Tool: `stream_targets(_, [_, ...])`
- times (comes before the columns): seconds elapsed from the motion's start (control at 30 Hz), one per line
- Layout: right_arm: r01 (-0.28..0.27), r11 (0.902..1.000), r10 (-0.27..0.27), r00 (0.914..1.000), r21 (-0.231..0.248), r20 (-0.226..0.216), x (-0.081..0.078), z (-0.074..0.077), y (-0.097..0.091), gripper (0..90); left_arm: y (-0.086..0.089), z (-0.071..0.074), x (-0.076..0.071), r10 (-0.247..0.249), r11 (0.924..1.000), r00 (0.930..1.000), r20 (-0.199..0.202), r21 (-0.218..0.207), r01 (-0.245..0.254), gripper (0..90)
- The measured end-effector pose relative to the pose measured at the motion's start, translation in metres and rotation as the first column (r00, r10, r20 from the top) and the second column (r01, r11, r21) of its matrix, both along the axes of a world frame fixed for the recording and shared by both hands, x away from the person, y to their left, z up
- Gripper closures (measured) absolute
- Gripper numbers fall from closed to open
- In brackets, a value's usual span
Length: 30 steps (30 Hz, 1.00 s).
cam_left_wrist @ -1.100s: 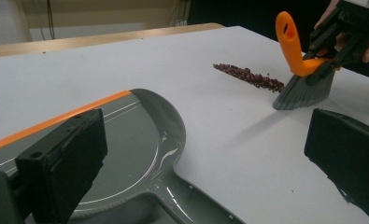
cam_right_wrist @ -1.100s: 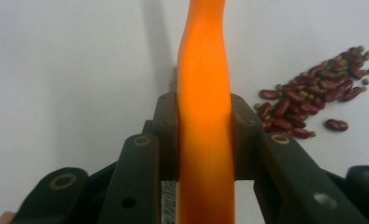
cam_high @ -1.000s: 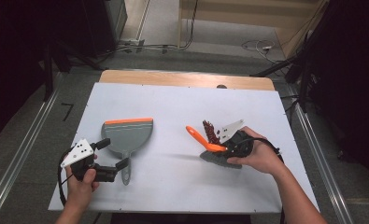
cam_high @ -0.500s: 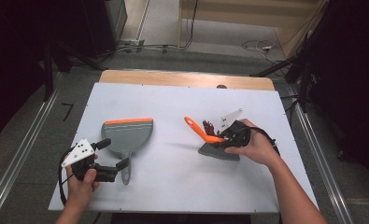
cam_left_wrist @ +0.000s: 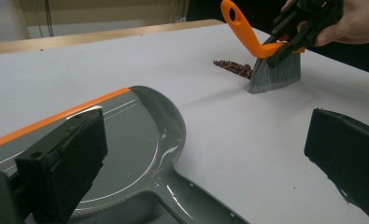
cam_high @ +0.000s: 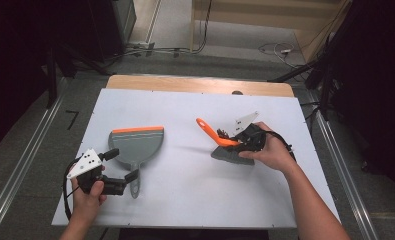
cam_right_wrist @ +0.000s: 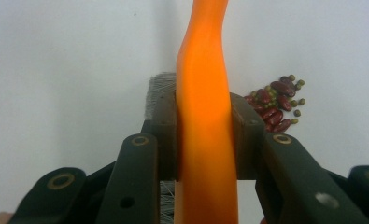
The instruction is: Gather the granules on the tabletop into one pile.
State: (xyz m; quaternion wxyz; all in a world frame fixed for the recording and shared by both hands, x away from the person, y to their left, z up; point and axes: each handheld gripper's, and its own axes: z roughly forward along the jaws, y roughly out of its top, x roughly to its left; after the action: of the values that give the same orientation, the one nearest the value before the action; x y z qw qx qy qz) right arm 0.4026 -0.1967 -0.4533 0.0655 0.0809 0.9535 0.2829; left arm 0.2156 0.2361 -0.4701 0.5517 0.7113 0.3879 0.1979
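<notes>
A grey dustpan (cam_high: 135, 145) with an orange lip lies at the table's left, also seen in the left gripper view as the dustpan (cam_left_wrist: 126, 154). My left gripper (cam_high: 122, 164) stands open by its handle, the left gripper (cam_left_wrist: 205, 154) jaws set wide on either side without touching it. At the right, my right gripper (cam_high: 235, 142) is shut on the orange handle of a small brush (cam_high: 229, 153), whose grey bristles rest on the table. In its own view the right gripper (cam_right_wrist: 203, 135) clamps the brush handle (cam_right_wrist: 203, 93). A small pile of red and green beans (cam_high: 222, 134) (cam_right_wrist: 275, 105) (cam_left_wrist: 233, 67) lies just beside the bristles.
The white table top (cam_high: 185, 105) has open surface between dustpan and brush. A wooden strip (cam_high: 195, 84) runs along the far edge. Metal rails (cam_high: 25, 165) flank the table on the floor, and cables (cam_high: 275, 49) lie beyond it.
The right hand has shifted the brush a little left and toward the far side, up against the beans. The left gripper and dustpan have stayed put.
</notes>
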Motion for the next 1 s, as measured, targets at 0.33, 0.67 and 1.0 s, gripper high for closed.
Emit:
stream_targets(0.33, [0.035,0.9994,-0.035,0.9990,0.003,0.026,0.011,0.001,0.004,67.2,0.000,0.000,0.000,0.000,1.0000,1.0000,0.000,0.001,0.000,0.0])
stream_targets(0.67, [0.052,0.9983,-0.053,0.9983,0.028,0.025,0.022,-0.001,0.003,66.9,0.000,-0.001,0.000,-0.003,1.0000,1.0000,-0.003,0.001,0.003,0.0])
stream_targets(1.0, [0.058,0.9979,-0.059,0.9979,0.030,0.026,0.031,-0.001,0.005,66.9,0.000,-0.001,0.000,-0.003,1.0000,1.0000,-0.003,0.000,0.003,0.0])
